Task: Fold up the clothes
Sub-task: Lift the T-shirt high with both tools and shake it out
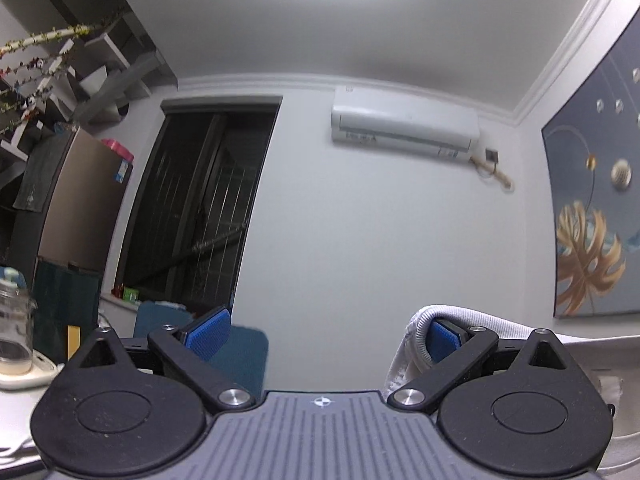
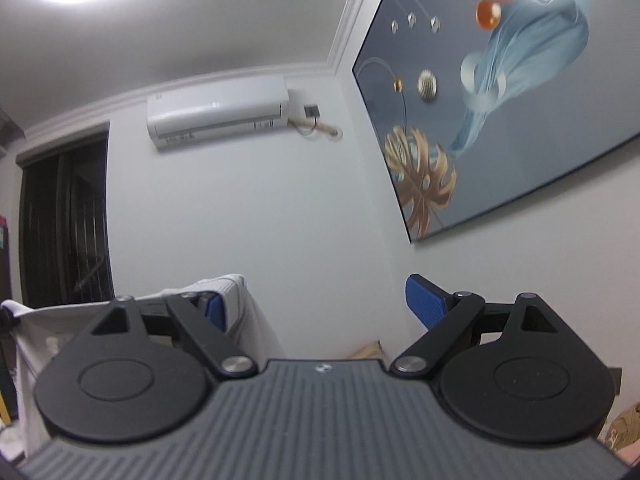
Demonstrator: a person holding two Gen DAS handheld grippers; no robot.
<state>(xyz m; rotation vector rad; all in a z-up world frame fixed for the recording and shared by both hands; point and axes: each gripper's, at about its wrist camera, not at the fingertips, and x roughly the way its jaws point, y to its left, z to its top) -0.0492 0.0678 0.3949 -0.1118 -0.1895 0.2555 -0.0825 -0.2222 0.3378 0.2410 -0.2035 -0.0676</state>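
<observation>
A white garment [image 1: 480, 320] with a ribbed hem hangs stretched between my two grippers, both tilted up toward the wall and ceiling. My left gripper [image 1: 326, 336] has its jaws wide apart; the cloth is draped over its right finger [image 1: 444, 342], hooked rather than pinched. The left finger [image 1: 210, 334] is bare. In the right wrist view the same garment [image 2: 240, 304] drapes over the left finger [image 2: 214, 314] of my right gripper [image 2: 320, 308], whose jaws are also wide apart. Its right finger [image 2: 426, 306] is bare.
A glass jar [image 1: 14, 324] stands on a white table at the left. A blue chair [image 1: 236, 344] is behind the left gripper. A dark window [image 1: 200, 208], an air conditioner [image 1: 404, 128] and a large wall picture [image 2: 500, 112] lie ahead.
</observation>
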